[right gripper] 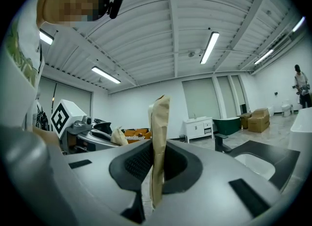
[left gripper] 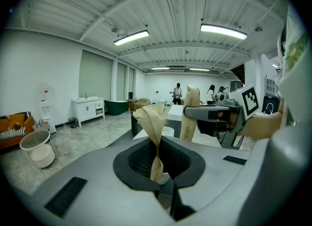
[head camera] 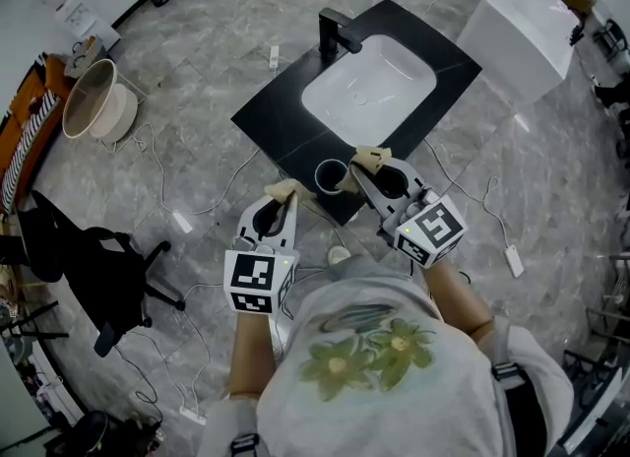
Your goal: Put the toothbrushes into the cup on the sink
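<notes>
Both grippers point upward, each shut on a brown paper-wrapped toothbrush. The left gripper [head camera: 285, 194] [left gripper: 157, 174] pinches a crumpled, twisted wrap [left gripper: 152, 127] [head camera: 287, 189]. The right gripper [head camera: 362, 165] [right gripper: 153, 191] clamps a flat, upright wrap [right gripper: 159, 142] [head camera: 371, 157]. A round cup [head camera: 330, 176] stands on the near corner of the black sink counter [head camera: 271, 110], between the two grippers' tips and below them. The white basin [head camera: 369, 86] and a black faucet [head camera: 337, 32] lie beyond it. Each gripper shows in the other's view, the right gripper [left gripper: 214, 115] and the left gripper [right gripper: 92, 137].
A white tub-like block [head camera: 520, 22] stands at the upper right. A black office chair [head camera: 94, 268] and a round beige bin [head camera: 94, 100] are on the left. Cables and power strips run over the marble floor [head camera: 197, 169]. A few people [left gripper: 178, 92] stand far off.
</notes>
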Available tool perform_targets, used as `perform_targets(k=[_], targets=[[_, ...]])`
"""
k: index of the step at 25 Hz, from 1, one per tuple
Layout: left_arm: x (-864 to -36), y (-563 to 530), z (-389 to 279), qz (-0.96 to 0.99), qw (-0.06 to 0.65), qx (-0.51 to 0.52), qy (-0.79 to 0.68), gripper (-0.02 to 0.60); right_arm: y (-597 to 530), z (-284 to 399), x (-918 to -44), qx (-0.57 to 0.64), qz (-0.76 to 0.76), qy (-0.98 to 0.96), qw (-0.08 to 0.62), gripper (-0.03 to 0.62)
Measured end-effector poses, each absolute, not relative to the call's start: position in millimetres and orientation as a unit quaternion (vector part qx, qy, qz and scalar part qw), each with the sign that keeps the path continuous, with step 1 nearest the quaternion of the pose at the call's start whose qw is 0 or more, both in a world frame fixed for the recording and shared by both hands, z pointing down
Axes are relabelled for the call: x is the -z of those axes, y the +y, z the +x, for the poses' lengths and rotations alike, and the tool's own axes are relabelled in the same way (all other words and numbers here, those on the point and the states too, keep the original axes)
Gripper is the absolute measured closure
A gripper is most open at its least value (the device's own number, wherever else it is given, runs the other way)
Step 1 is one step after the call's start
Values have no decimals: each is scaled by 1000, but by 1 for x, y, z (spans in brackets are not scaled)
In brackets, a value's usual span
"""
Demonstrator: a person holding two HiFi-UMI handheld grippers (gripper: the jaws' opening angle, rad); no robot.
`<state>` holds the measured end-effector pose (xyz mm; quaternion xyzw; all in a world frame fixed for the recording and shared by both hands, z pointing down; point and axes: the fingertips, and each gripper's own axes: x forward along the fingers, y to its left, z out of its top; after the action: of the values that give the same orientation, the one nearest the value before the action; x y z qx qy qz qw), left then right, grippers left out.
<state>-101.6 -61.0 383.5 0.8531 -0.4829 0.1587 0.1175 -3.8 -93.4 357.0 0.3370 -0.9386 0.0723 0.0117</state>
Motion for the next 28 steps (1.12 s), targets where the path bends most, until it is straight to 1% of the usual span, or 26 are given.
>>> perform_targets(k=[17, 28], targets=[[-391, -81, -99, 839, 124, -165, -503, 546, -129, -14, -372, -66, 311, -948, 15, 542], [-396, -89, -100, 839, 127, -172, -500, 546, -138, -21, -388, -83, 309, -947, 21, 542]])
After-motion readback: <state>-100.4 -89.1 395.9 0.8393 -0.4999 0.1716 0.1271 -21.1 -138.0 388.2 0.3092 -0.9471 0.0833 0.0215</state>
